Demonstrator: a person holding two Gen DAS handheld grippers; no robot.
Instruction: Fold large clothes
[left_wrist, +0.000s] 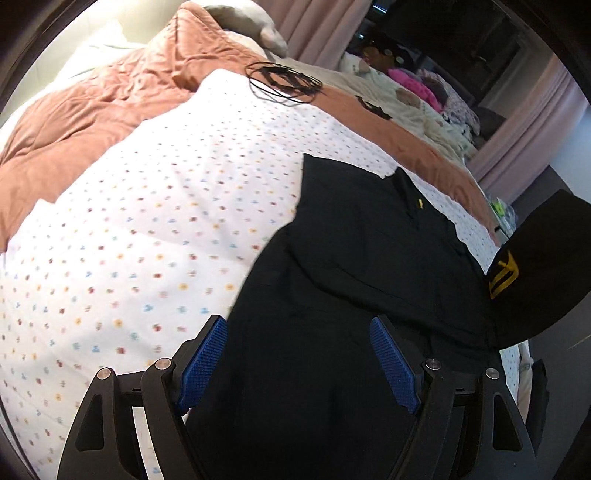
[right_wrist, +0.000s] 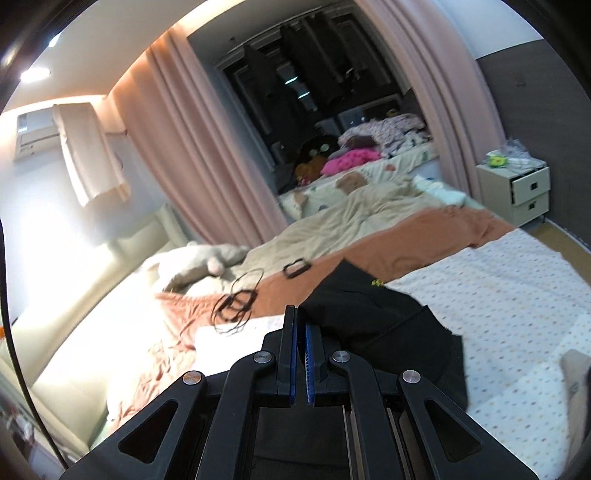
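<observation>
A black garment (left_wrist: 351, 258) with a small yellow mark lies on the white dotted sheet (left_wrist: 147, 221) of the bed. My left gripper (left_wrist: 299, 363) hovers above its near part, open, with the blue pads (left_wrist: 207, 362) wide apart and not pressing the cloth. In the right wrist view the garment (right_wrist: 388, 325) is bunched just right of my right gripper (right_wrist: 301, 314), which is shut. The cloth's edge reaches the fingertips, but I see none between the pads. A rounded black shape with a yellow print (left_wrist: 535, 273) hangs at the right edge; what it is I cannot tell.
Coiled black cables (left_wrist: 284, 83) (right_wrist: 236, 306) lie on the rust-coloured blanket (left_wrist: 92, 122) beyond the garment. A grey plush toy (right_wrist: 207, 262) rests near the headboard. A second bed carries a clothes pile (right_wrist: 369, 144). A white nightstand (right_wrist: 524, 192) stands at the right by pink curtains (right_wrist: 192, 155).
</observation>
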